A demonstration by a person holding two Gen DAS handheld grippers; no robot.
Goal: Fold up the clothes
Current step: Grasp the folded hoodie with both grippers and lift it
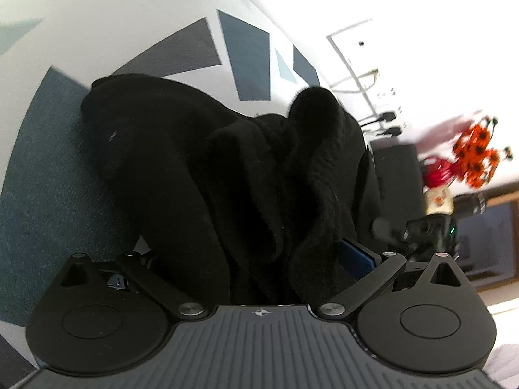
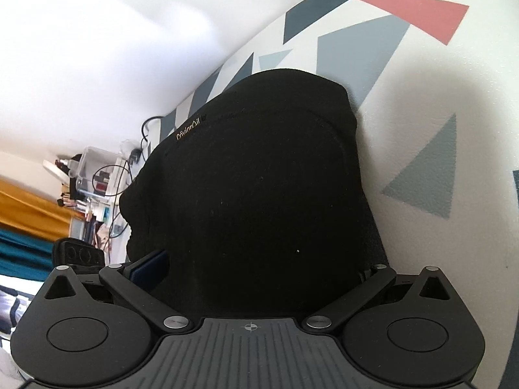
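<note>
A black garment (image 1: 227,162) lies bunched in deep folds over a patterned rug (image 1: 48,178). It runs down into the gap of my left gripper (image 1: 249,256). The blue pad of one finger (image 1: 356,256) shows at the right; the cloth hides the other. The fingers stand wide apart, open around the fabric. In the right wrist view the same black garment (image 2: 259,178) is smoother, with small gold lettering near its upper left edge. It fills the space in my right gripper (image 2: 259,270), whose blue-padded finger (image 2: 149,269) stands far left, also open.
The rug (image 2: 421,97) is white with grey, blue and one pink shape. Orange flowers (image 1: 476,149) and dark furniture show at the right of the left view. A cluttered shelf with cables (image 2: 97,188) and mustard and teal fabric (image 2: 29,227) sit at the left of the right view.
</note>
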